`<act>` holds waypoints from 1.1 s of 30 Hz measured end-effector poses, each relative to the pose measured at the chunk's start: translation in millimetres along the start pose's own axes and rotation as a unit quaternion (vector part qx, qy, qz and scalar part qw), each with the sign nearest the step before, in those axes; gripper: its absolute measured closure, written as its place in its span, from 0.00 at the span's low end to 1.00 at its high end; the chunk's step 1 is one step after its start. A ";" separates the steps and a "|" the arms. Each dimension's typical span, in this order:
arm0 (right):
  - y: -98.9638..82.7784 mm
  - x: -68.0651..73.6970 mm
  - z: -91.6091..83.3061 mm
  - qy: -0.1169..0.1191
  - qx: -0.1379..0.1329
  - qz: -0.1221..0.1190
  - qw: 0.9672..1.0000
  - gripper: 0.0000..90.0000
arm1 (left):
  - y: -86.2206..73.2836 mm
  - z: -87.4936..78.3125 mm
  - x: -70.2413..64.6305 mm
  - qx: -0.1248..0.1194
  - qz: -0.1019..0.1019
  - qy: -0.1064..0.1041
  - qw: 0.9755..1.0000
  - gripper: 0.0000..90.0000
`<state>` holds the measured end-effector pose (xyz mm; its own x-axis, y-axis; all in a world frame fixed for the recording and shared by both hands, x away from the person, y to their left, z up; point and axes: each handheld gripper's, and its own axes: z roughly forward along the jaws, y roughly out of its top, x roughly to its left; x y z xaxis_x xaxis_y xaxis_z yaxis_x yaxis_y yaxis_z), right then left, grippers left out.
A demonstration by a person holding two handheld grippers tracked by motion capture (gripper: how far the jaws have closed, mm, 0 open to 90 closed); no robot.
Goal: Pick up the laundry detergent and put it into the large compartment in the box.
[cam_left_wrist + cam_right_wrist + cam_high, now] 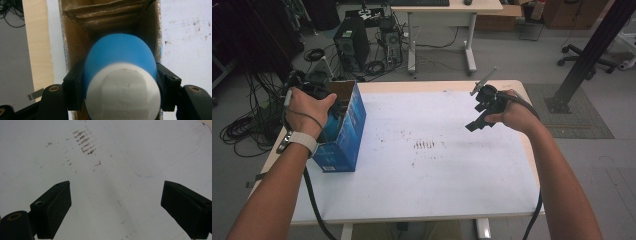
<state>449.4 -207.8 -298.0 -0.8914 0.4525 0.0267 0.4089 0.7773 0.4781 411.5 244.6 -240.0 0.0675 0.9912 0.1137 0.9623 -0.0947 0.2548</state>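
The fingers of the left gripper were pinching a blue cup from both sides, one black pad pressed on each flank of it. The cup lay with its white base toward the camera in the left gripper view and its blue body pointing into the open top of a cardboard box, whose brown inner walls and folded flaps stood around and beyond it. In the high view the left hand sat over the top of the same box, blue on the outside, which stood on the left part of the table, near its left edge; the cup itself was hidden there by the hand.

The right gripper had its fingers spread wide apart with nothing between them, only the white, scuffed tabletop below. In the high view the right gripper was held in the right hand above the right part of the table, well apart from the box. A patch of brown marks lay near the middle of the tabletop.
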 end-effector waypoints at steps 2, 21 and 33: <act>0.1 0.2 0.3 0.000 0.001 0.000 1.000 0.10 | 0.1 2.5 -0.4 0.001 0.002 0.002 1.000 0.41; -1.0 0.1 0.2 -0.001 0.005 0.003 1.000 0.10 | -5.4 26.7 1.0 0.011 0.005 -0.006 1.000 0.41; 0.6 1.3 2.2 0.000 0.007 0.001 1.000 0.10 | -7.2 32.6 1.2 0.015 0.006 -0.004 1.000 0.41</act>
<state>449.0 -205.7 -299.6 -0.8906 0.4539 0.0280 0.4132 0.7820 0.4665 413.3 249.5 -273.0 0.0822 0.9907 0.1085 0.9688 -0.1049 0.2247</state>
